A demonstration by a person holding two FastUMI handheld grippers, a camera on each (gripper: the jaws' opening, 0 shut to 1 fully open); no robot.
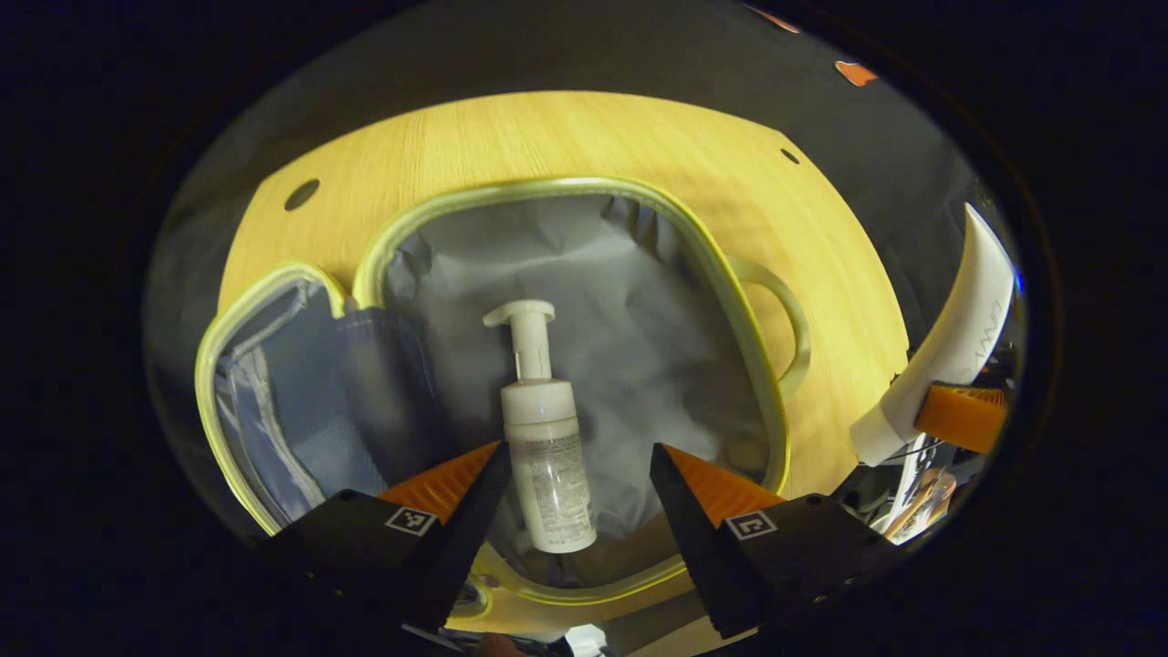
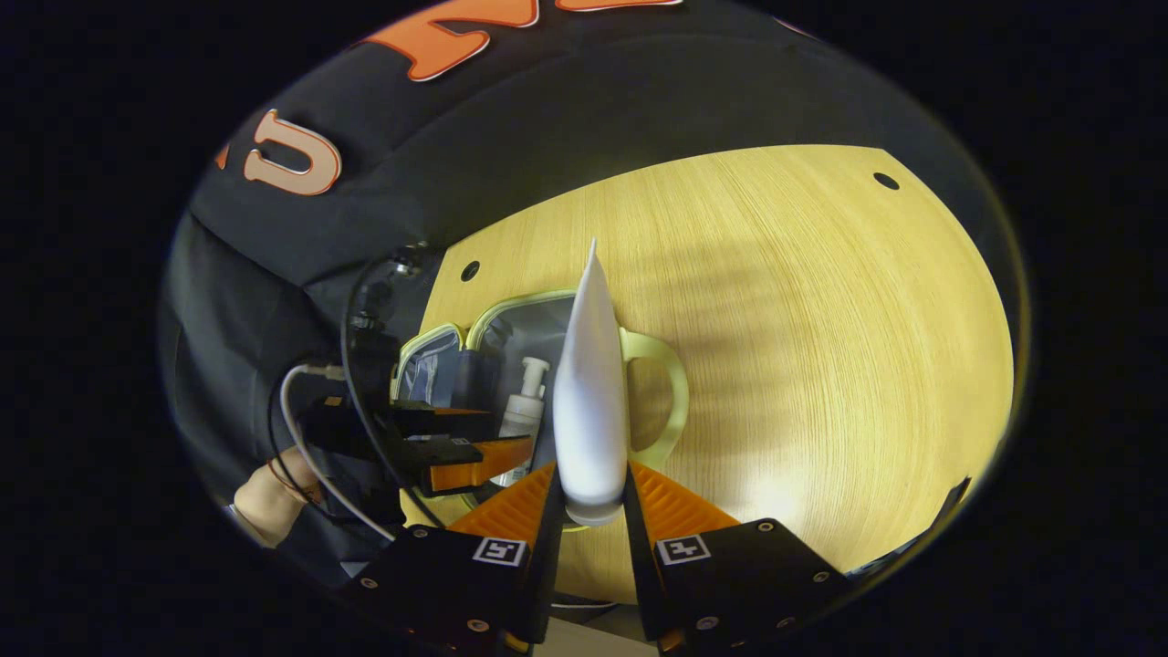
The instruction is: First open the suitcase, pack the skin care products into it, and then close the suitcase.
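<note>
A light wooden table (image 1: 566, 137) with visible grain and small dark round holes (image 1: 301, 193) near its edges stands against the black cloth wall (image 2: 511, 137); a black cable (image 2: 351, 365) and a white cable (image 2: 301, 438) hang beside it

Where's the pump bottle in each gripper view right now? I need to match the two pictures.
Left gripper view: the pump bottle lies in the open suitcase, low centre, between the left hand-held gripper fingers, nozzle pointing away.
Right gripper view: pump bottle left of centre, small, partly behind the white tube.
Shared landmark: the suitcase's looped handle.
</note>
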